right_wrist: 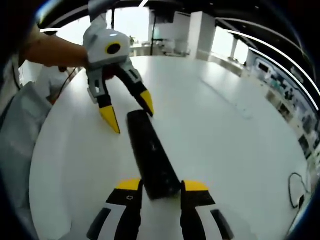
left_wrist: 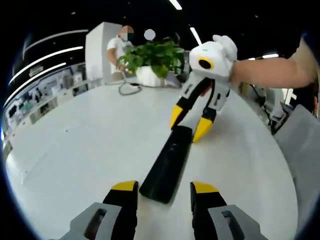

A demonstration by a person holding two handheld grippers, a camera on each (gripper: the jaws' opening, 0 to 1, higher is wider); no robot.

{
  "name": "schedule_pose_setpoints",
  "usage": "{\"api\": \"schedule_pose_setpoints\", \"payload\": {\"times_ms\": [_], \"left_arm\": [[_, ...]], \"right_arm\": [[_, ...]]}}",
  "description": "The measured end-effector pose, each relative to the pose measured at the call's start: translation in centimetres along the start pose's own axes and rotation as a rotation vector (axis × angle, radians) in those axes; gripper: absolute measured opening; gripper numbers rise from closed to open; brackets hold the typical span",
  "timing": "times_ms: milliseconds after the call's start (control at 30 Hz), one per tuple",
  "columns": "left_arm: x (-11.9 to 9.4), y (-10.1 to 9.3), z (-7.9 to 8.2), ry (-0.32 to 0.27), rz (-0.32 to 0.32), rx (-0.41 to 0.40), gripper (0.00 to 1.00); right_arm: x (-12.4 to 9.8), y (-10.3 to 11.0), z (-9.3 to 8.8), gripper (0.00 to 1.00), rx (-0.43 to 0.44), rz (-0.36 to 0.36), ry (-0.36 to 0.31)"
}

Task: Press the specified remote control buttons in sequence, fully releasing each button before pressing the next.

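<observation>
Black slim remote [left_wrist: 167, 165] lies flat on white worktop [left_wrist: 85, 145], its ends between the spread, empty jaws of left gripper [left_wrist: 164, 189] and right gripper [right_wrist: 157, 187]; open surface either side.

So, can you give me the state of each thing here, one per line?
remote control: lying flat on the white table, not held
left gripper: open, at one end of it
right gripper: open, at the other end
potted plant: upright

Bright overhead strip lights [left_wrist: 176, 4] — soft shadows, mild blur, strong fisheye bending at edges.
</observation>
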State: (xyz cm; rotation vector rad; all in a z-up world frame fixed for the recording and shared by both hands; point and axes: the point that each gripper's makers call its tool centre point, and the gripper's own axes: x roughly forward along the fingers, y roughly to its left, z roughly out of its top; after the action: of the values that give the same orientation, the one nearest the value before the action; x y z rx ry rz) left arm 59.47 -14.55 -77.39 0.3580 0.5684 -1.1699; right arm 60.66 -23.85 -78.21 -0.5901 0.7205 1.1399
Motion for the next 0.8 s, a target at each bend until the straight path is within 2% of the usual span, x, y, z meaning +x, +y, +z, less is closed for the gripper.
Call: {"api": "schedule_pose_setpoints", "payload": {"times_ms": [233, 333, 800], "left_arm": [[0.11, 0.68, -0.26, 0.020, -0.001, 0.021, 0.33], [0.21, 0.59, -0.27, 0.028, -0.004, 0.031, 0.28], [0.26, 0.27, -0.38, 0.047, -0.023, 0.046, 0.27]], "right_arm": [[-0.02, 0.00, 0.05, 0.27, -0.009, 0.002, 0.003], [-0.04, 0.08, 0.09, 0.26, -0.016, 0.003, 0.007], [-0.09, 0.50, 0.16, 0.25, -0.034, 0.016, 0.015]]}}
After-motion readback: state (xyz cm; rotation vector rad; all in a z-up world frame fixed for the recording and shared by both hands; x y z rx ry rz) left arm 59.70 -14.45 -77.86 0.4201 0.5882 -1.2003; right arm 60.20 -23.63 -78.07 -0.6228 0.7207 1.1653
